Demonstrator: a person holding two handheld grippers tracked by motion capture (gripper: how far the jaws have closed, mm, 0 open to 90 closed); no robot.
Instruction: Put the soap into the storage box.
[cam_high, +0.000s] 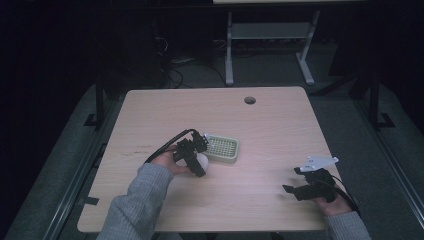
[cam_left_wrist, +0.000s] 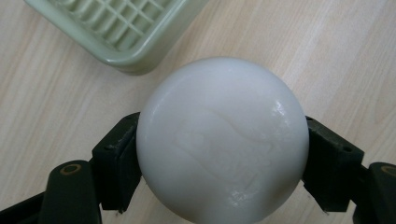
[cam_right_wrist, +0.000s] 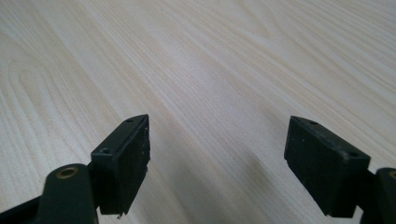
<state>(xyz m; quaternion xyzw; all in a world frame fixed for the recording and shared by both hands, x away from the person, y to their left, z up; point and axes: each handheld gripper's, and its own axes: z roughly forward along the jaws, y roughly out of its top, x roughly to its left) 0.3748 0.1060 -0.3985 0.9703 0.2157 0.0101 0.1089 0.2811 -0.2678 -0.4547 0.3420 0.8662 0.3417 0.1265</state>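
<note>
A smooth white oval soap bar (cam_left_wrist: 222, 140) sits between the jaws of my left gripper (cam_left_wrist: 222, 163), which is shut on it just above the wooden table. From the high view the left gripper (cam_high: 196, 159) holds the soap (cam_high: 202, 161) close beside a pale green slotted soap dish (cam_high: 221, 148), which lies at the upper left of the left gripper view as the dish (cam_left_wrist: 121, 28). My right gripper (cam_right_wrist: 217, 158) stands open over bare wood, and the high view places the right gripper (cam_high: 295, 190) near the table's front right.
The light wooden table (cam_high: 260, 130) has a round cable hole (cam_high: 249, 100) near its far edge. Beyond the table stand the legs of another desk (cam_high: 229, 50), with cables on the dark floor.
</note>
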